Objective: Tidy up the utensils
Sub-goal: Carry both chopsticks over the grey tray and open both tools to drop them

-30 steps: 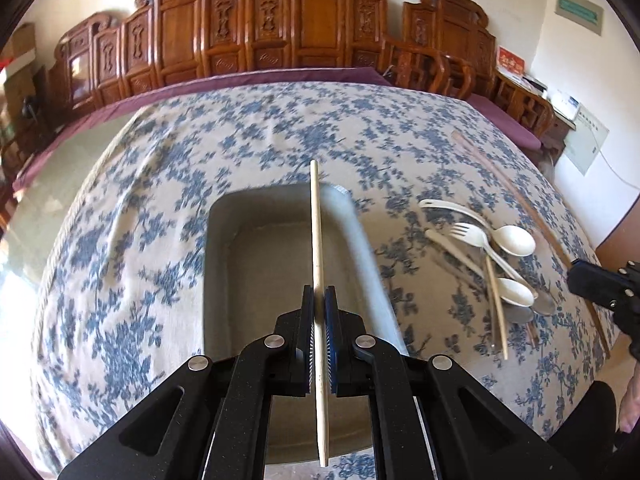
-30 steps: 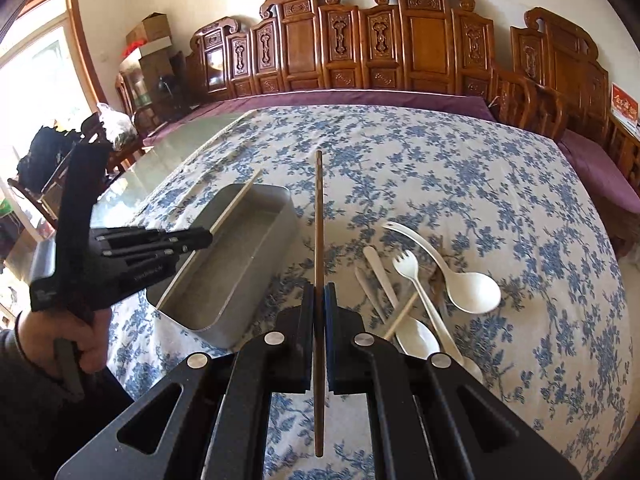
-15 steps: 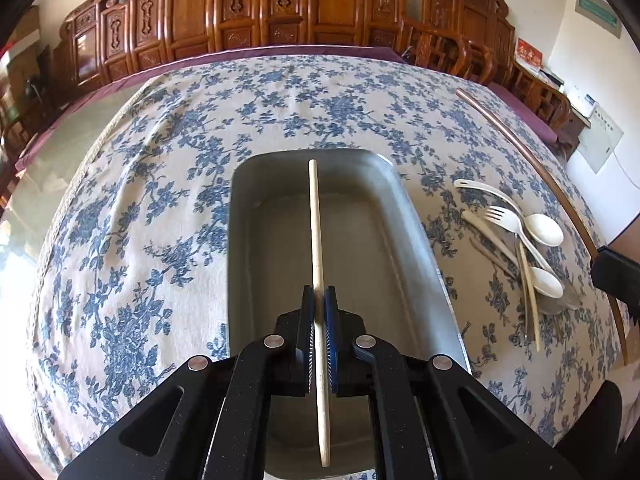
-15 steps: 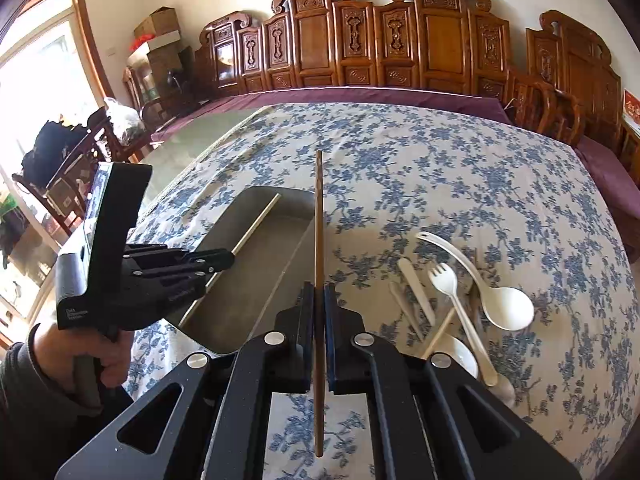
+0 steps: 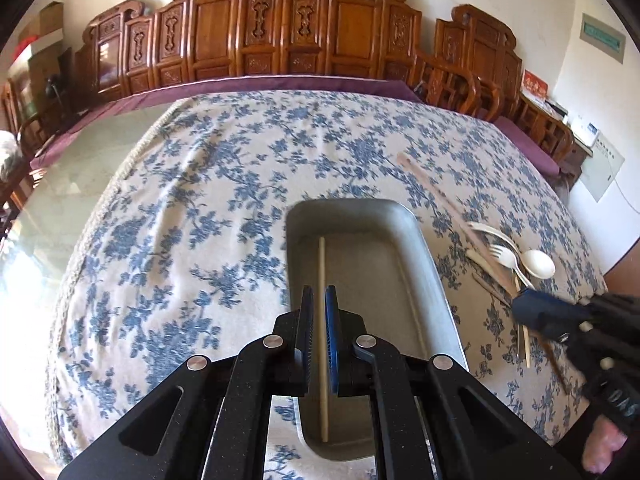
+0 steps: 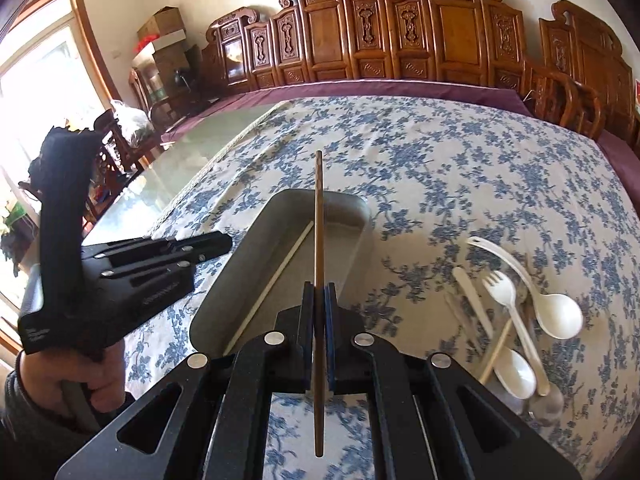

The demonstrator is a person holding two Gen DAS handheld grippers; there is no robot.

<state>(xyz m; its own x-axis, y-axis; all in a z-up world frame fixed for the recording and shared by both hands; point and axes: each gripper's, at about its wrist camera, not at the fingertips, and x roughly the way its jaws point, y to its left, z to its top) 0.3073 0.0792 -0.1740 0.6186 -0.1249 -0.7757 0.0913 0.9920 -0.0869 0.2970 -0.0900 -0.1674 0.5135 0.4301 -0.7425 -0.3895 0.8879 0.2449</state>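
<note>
**Right tongs** (image 6: pixel 319 292): clamped on a dark chopstick (image 6: pixel 319 208). The grip sits low on the stick, so a long front part sticks out, tilted down over the tray (image 6: pixel 360 216).
- Risk: a thin round stick in flat pads can pivot or slide if the hand jolts.
- Risk: if let go from this height, it probably lands tip first, bounces and hops over the low rim onto the cloth (image 6: pixel 440 168).
- Risk: the tip may knock the far wall and push the light tray along the counter.

**Left tongs** (image 5: pixel 319 300): nearly together, with nothing held. They hang just beside the tray's left rim.
- Risk: they are close to the right hand's path, so the two tools could knock together as the stick comes down.

**Pale chopstick** (image 6: pixel 280 268): lies flat on the tray floor, slanting along its length.
- Risk: the dark stick may drop across it and come to rest propped up, or roll it aside.

**Loose pile**: to the right of the tray, well apart from it. It holds a spoon (image 6: pixel 560 316), a fork (image 6: pixel 498 284), a knife (image 6: pixel 468 292) and another pale stick (image 6: pixel 496 344), all overlapping.
- Risk: they are tangled, so lifting one later probably drags its neighbours.

**Chairs** (image 6: pixel 400 40): carved, against the far wall, and no hazard.
</note>
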